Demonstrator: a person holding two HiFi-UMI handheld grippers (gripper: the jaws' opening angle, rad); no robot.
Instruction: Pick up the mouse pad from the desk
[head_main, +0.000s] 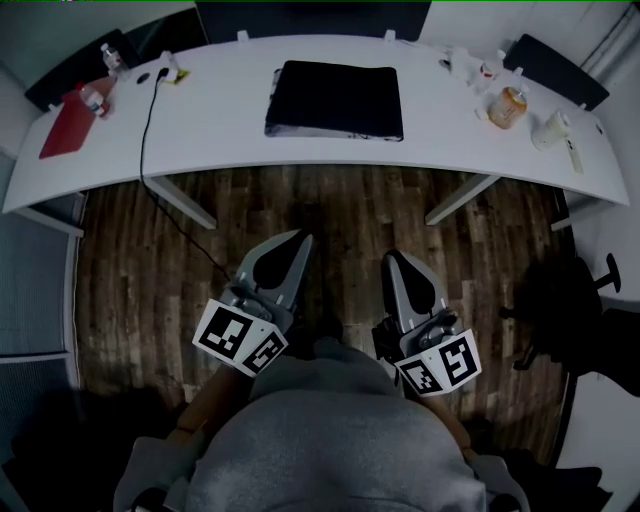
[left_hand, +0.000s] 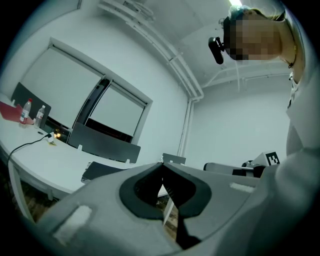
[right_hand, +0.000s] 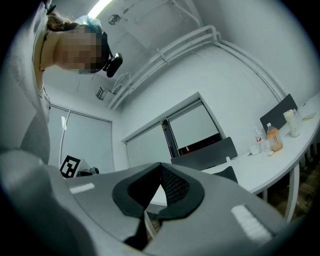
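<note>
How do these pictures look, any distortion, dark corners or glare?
Head view: dim, dark toward the lower corners, and the desk bows into a curve. Left gripper view: round fisheye, black corners. Right gripper view: same fisheye, with a bright ceiling light at the top.

Head view: looked steeply down from the person's head, past the left gripper (head_main: 305, 238) and right gripper (head_main: 392, 256), onto the wooden floor (head_main: 330, 205) and the white desk (head_main: 200, 130) farther ahead.
Left gripper view: sat close behind the left gripper's jaws, facing level toward the desk's left part.
Right gripper view: sat close behind the right gripper's jaws, tilted slightly upward toward the desk's right end.
Shared: all three showed the desk; both gripper views caught the head camera (left_hand: 216, 50).
</note>
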